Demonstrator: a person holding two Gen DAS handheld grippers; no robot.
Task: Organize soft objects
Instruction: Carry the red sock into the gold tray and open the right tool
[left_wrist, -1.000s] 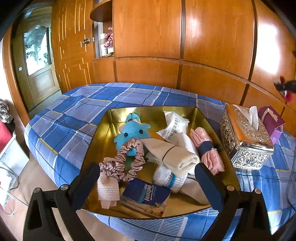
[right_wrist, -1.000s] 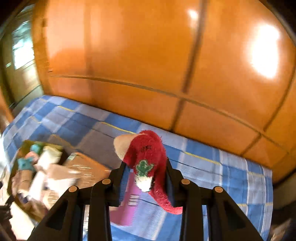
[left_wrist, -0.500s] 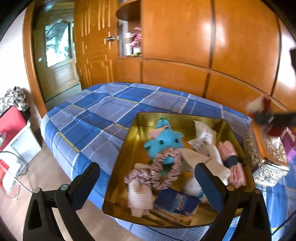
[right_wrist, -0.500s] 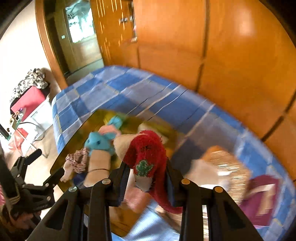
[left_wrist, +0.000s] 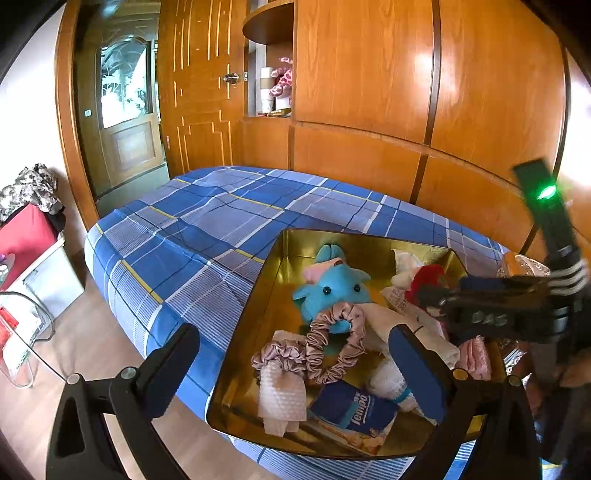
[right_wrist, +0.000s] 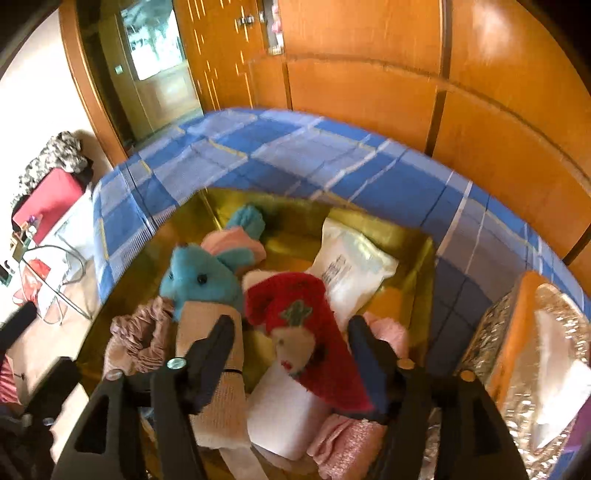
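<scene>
- Bedroom with glossy wood panelling; bed under a blue plaid sheet (left_wrist: 207, 236), gold tin tray (left_wrist: 266, 295) on it, ornate silver tissue box (right_wrist: 524, 354) just beside the tray's right side.
- Right gripper (right_wrist: 291, 354): jaws have just been opening, fingers now spread. Red sock (right_wrist: 306, 332) lies between them on the pile in the tray, near the right wall; pads look clear of it, so I read it as released.
- Left gripper (left_wrist: 295, 369): fingers spread wide, nothing between them, hovering at the tray's near edge.
- Sock: fuzzy knit, limp, light, green motif, white cuff. Won't slip or break, will flop; pinch mid-body or at the cuff.
- Rest of the tray: blue plush toy (left_wrist: 332, 291) (stuffed, squashy), pink satin scrunchie (left_wrist: 332, 347) (slick, ruffled), beige rolled cloth (right_wrist: 218, 354), white sealed packet (right_wrist: 351, 269) (crinkly film), blue tissue pack (left_wrist: 351, 410).
- Pile is crowded; a soft drop should settle without bouncing.
</scene>
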